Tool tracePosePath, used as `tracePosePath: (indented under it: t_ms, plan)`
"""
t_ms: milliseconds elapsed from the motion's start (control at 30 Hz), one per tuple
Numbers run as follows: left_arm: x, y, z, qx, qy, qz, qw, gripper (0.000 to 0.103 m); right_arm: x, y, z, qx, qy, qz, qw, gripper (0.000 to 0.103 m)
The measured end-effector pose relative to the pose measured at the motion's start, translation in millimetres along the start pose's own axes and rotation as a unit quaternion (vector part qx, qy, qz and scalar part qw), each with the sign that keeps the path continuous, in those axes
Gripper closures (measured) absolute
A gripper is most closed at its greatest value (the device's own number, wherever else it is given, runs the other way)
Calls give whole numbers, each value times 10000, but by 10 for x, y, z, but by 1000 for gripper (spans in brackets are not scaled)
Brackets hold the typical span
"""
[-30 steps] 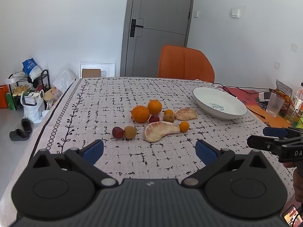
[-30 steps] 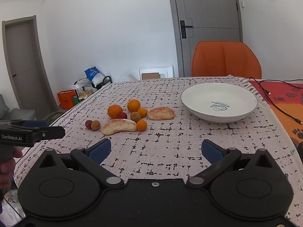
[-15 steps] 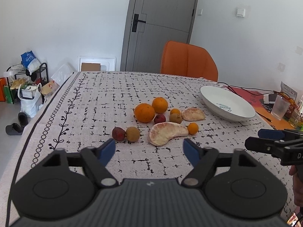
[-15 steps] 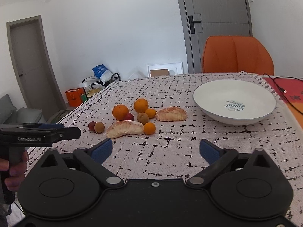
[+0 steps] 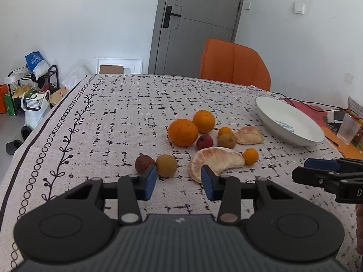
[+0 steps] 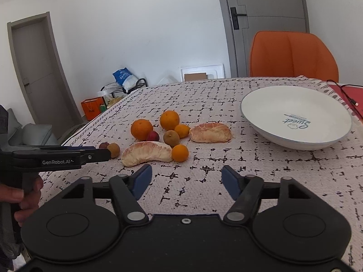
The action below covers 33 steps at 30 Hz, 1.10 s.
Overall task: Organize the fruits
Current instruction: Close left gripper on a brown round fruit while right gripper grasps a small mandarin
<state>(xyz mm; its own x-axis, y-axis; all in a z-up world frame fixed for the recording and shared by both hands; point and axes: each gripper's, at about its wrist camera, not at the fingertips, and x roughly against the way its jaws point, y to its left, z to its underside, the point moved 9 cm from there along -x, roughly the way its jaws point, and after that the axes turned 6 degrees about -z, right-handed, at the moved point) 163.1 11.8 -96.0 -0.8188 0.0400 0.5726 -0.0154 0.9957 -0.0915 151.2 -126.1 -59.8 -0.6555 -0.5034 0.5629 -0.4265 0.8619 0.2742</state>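
Fruit lies in a cluster on the patterned tablecloth: two oranges (image 5: pixel 182 132) (image 5: pixel 203 121), a long peeled pomelo segment (image 5: pixel 216 161), a shorter pomelo piece (image 5: pixel 248 135), small kumquats (image 5: pixel 250 156), brown longans (image 5: pixel 166 165) and dark red lychees (image 5: pixel 144 163). The empty white bowl (image 5: pixel 289 120) stands to the right. My left gripper (image 5: pixel 179 182) hovers just short of the near longan and pomelo segment, its jaws closing with nothing between them. My right gripper (image 6: pixel 184 182) hangs before the pomelo segment (image 6: pixel 147 153) and a kumquat (image 6: pixel 180 152), jaws closing on nothing; the bowl (image 6: pixel 297 115) is to its right.
An orange chair (image 5: pixel 234 64) stands behind the table's far edge. Cables, a red mat and a clear cup (image 5: pixel 348 129) sit at the right end. The table's left edge (image 5: pixel 27 145) drops to a floor with bags, shoes and a rack. A hand (image 6: pixel 25 198) holds the left gripper's handle.
Both grippers have moved forward and down toward the fruit, and both pairs of jaws have narrowed, the left much more. The fruit and bowl have not moved.
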Motion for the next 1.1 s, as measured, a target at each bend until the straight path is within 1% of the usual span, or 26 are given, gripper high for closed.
tracePosePath:
  t_ms: [67, 167, 300, 400, 433, 533, 567, 700, 933, 967, 1033, 1100]
  plan:
    - [-45, 18, -7, 27, 13, -37, 10000, 63, -47, -17, -13, -17, 13, -19, 10000, 40]
    - [-108, 43, -17, 40, 42, -82, 9999, 67, -107, -19, -32, -41, 36, -112, 9999, 44]
    - [-194, 75, -31, 82, 97, -103, 9999, 68, -196, -13, -53, -61, 98, -204, 9997, 50]
    - [-258, 91, -27, 106, 153, -144, 9997, 68, -257, -18, -71, -83, 131, -253, 9996, 51]
    - [-281, 99, -20, 137, 181, -137, 9996, 69, -278, -19, -77, -80, 143, -264, 9995, 51]
    - [-310, 97, -10, 153, 181, -121, 9996, 79, -349, -21, -101, -63, 164, -272, 9995, 52]
    - [-310, 97, -9, 164, 183, -115, 9996, 81, -369, -22, -107, -65, 170, -273, 9995, 53]
    - [-289, 99, -21, 215, 168, -49, 9996, 81, -457, -19, -116, -80, 240, -295, 9992, 58]
    - [-216, 123, -68, 285, 74, -25, 9996, 81, -614, -11, -121, -32, 356, -270, 9990, 63]
    - [-212, 126, -74, 291, 67, -28, 9996, 81, -636, -12, -118, -23, 374, -261, 9990, 66]
    - [-205, 125, -82, 315, 57, -11, 9995, 81, -672, -30, -101, -50, 435, -255, 9987, 79]
    - [-201, 109, -85, 313, 56, 7, 9995, 81, -666, -46, -101, -43, 402, -224, 9989, 82]
